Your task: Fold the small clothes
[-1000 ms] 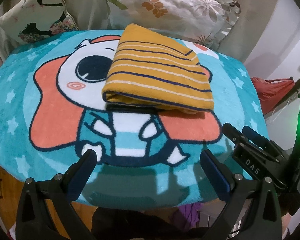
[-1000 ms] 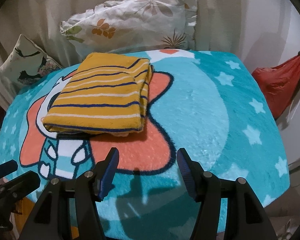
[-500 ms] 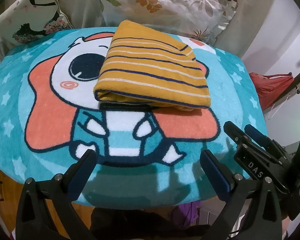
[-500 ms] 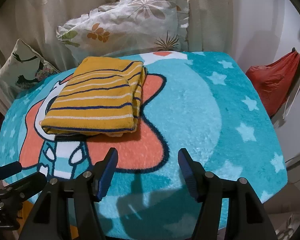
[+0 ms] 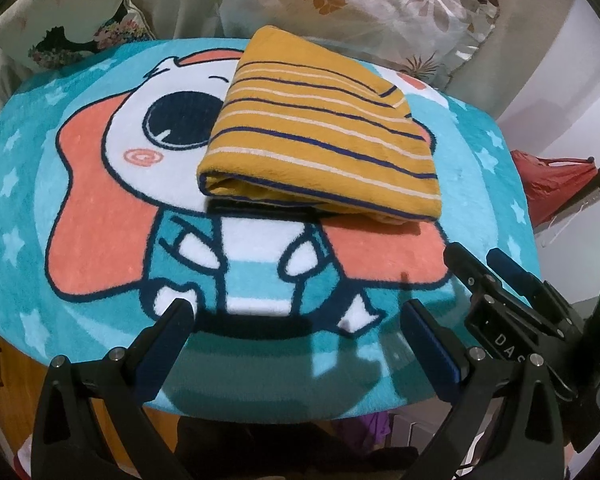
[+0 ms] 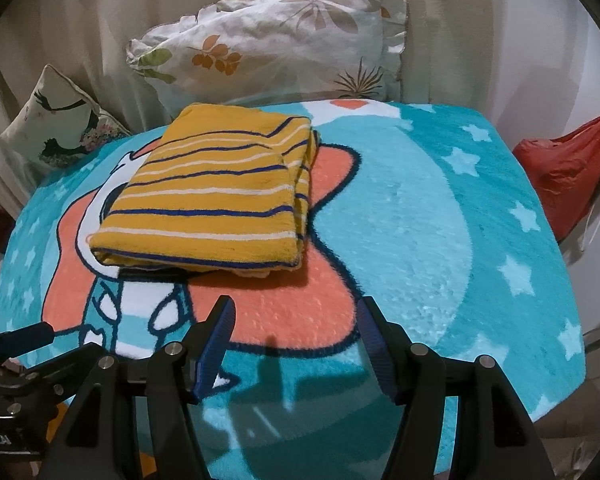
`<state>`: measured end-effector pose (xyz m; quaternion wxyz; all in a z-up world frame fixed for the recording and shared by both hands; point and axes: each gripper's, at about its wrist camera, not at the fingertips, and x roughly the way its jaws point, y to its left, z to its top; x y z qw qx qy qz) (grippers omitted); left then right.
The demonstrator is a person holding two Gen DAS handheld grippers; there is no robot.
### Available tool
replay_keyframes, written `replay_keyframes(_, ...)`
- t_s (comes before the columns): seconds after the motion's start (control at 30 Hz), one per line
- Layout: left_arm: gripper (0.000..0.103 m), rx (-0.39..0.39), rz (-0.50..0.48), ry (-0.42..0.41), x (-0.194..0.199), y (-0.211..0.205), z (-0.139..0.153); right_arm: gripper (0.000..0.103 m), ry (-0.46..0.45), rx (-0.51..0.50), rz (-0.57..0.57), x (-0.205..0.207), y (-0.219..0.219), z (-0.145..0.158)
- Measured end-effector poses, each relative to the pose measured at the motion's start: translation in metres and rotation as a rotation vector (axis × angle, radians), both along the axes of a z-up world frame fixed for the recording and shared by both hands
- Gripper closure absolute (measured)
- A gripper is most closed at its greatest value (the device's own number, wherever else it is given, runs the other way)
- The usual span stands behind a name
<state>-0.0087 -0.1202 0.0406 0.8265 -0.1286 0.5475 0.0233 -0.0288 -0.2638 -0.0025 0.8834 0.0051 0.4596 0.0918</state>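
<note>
A mustard-yellow garment [image 5: 320, 132] with thin navy and cream stripes lies folded into a thick, flat rectangle, its layered edges showing along the near side. It sits in the upper centre of the left wrist view and the upper left-centre of the right wrist view [image 6: 216, 192].

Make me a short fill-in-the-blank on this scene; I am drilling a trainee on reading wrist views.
1. The mustard-yellow garment with navy and white stripes lies ____ on the teal cartoon rug.
2. Both tools, left and right, are ____.
3. Behind the rug leans a white pillow with a ____ print.
4. The crumpled bag right of the rug is ____.

Missing words: folded; open; leaf; red
</note>
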Motion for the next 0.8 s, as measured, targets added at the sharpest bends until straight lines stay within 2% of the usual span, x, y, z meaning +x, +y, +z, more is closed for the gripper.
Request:
replay_keyframes(0.4,0.0,-0.068,0.021,0.056,0.017,0.006,-0.017,0.036,-0.004,0.012,-0.005,0.01,-0.002,-0.001)
replay_keyframes(0.6,0.0,-0.097,0.028,0.054,0.024,0.008,-0.019,0.035,0.002,0.004,-0.011,0.017,-0.003,-0.001)
replay_keyframes(0.8,0.0,-0.093,0.039,0.058,0.03,0.011,-0.02,0.035,0.005,0.012,0.011,0.02,0.001,-0.002)
